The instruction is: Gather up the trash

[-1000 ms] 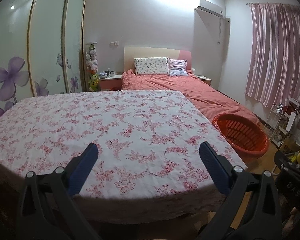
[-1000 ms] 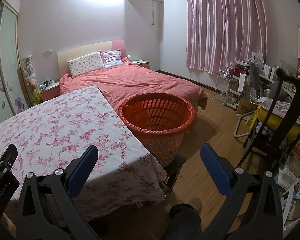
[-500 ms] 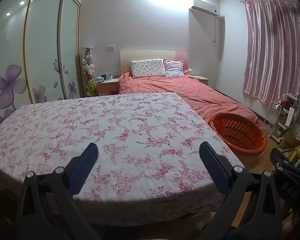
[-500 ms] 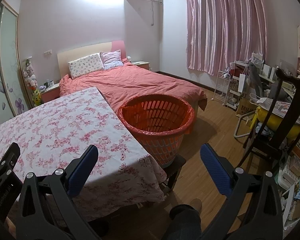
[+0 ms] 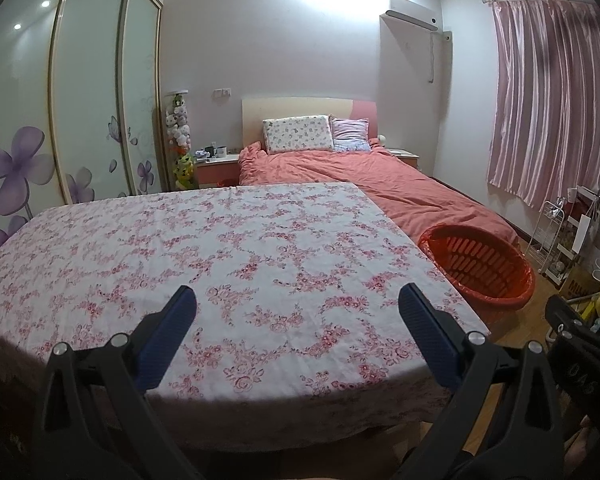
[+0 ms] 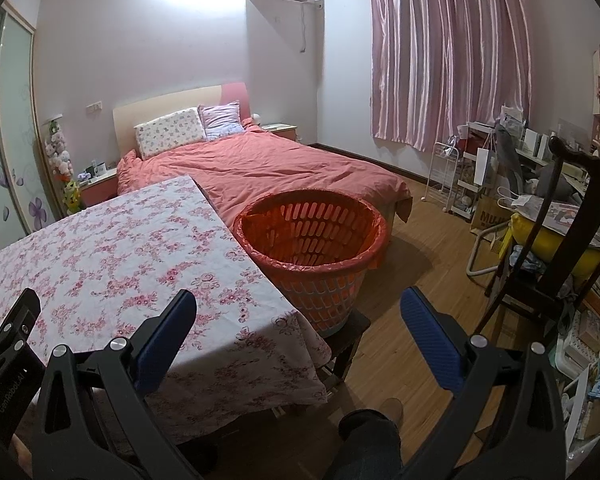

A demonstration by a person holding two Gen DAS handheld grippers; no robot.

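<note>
An orange slatted basket [image 6: 312, 236] lined with a red bag stands on a low dark stool at the right end of the table; it also shows in the left wrist view [image 5: 478, 266]. The table [image 5: 220, 248] wears a white cloth with pink flowers, and I see no trash on it. My left gripper [image 5: 298, 312] is open and empty above the table's near edge. My right gripper [image 6: 298, 314] is open and empty, held over the table's right corner, short of the basket.
A bed with a salmon cover [image 6: 276, 168] lies behind the table. A dark wooden chair [image 6: 560, 248] and cluttered racks [image 6: 480, 176] stand at the right. A wardrobe with flower-printed doors [image 5: 80, 100] is at the left. Wooden floor [image 6: 424, 264] lies right of the basket.
Both views have pulled back and risen a little, so the table and basket sit slightly farther and lower. Both grippers stay open and empty.
</note>
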